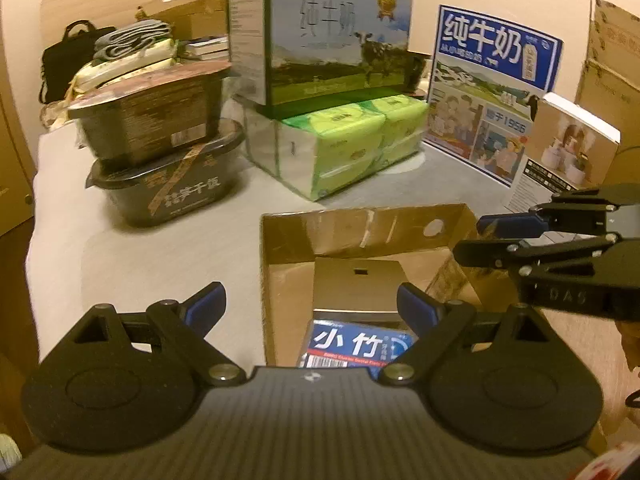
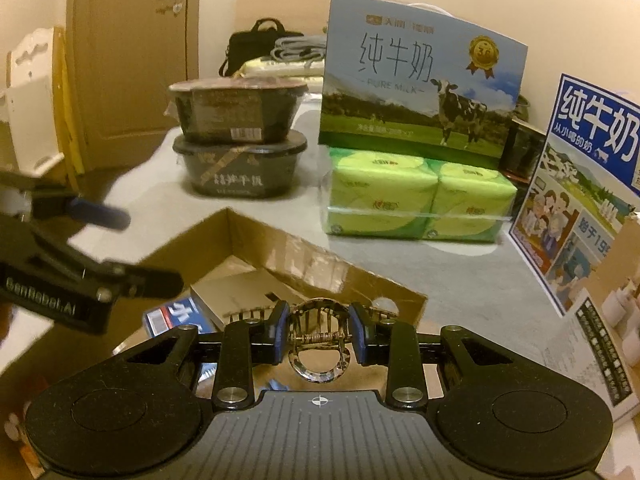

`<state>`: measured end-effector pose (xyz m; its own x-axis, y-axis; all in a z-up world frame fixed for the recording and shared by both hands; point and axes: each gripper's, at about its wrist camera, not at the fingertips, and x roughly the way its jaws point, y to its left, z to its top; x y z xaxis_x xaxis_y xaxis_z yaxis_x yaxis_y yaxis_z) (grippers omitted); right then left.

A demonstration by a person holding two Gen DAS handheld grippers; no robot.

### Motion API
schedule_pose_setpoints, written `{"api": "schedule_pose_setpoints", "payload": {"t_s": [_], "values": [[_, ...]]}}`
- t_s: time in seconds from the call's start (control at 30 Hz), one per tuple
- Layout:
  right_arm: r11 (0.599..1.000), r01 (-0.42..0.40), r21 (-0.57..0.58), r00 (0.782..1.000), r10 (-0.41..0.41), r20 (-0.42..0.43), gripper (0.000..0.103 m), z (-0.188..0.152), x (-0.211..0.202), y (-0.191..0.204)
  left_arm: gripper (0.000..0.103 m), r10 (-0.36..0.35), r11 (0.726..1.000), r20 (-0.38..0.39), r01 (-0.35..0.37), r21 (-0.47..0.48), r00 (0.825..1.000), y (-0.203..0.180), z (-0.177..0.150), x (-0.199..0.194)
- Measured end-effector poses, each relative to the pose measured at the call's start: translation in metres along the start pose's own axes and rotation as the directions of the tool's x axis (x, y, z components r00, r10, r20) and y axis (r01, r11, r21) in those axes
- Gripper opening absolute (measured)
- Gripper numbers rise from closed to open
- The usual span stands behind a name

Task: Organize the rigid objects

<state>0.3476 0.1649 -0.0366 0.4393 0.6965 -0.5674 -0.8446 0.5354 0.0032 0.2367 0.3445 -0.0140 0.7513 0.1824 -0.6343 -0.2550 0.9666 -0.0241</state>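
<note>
Grey cloth covers the table, which stands before a cream wall and a wooden door. An open cardboard box is placed at the near edge; a pale flat box and a blue-and-white packet are seen inside it. Behind, two dark instant-meal tubs are stacked one on the other. Beside them a milk carton case rests on a green tissue multipack. A blue milk case stands upright to the right, with a small brown product box just in front of it.

The left claw is held wide open above the cardboard box, with nothing between its blue pads. The right claw is closed on a tortoiseshell hair clip, which is pinched at both sides between the pads and is held over the near part of the cardboard box, above its contents.
</note>
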Motion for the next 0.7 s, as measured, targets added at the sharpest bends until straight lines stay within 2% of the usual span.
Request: {"api": "schedule_pose_setpoints", "payload": {"t_s": [0.03,0.13,0.17,0.5,0.7], "values": [[1.000,-0.011,0.021,1.000,0.010,0.005,0.033,0.001,-0.001,-0.002,0.091,0.004,1.000,0.003,-0.004,-0.009,1.000,0.001,-0.002,-0.003],[0.999,0.014,0.045,0.999,-0.016,0.035,0.054,0.001,-0.012,-0.004,0.094,0.020,1.000,0.017,-0.019,-0.023,1.000,0.001,-0.008,-0.014],[0.998,0.020,0.052,0.999,-0.022,0.041,0.056,0.000,-0.017,-0.005,0.095,0.023,0.999,0.022,-0.023,-0.026,0.999,0.000,-0.010,-0.018],[0.988,0.064,0.139,0.997,-0.067,0.022,0.061,-0.036,-0.090,0.020,0.101,0.024,0.996,0.037,-0.021,-0.083,0.999,-0.016,-0.036,-0.081],[0.974,0.079,0.212,0.997,-0.075,-0.025,0.070,-0.061,-0.134,0.045,0.102,0.026,0.991,0.031,-0.022,-0.133,0.999,-0.028,-0.061,-0.125]]}}
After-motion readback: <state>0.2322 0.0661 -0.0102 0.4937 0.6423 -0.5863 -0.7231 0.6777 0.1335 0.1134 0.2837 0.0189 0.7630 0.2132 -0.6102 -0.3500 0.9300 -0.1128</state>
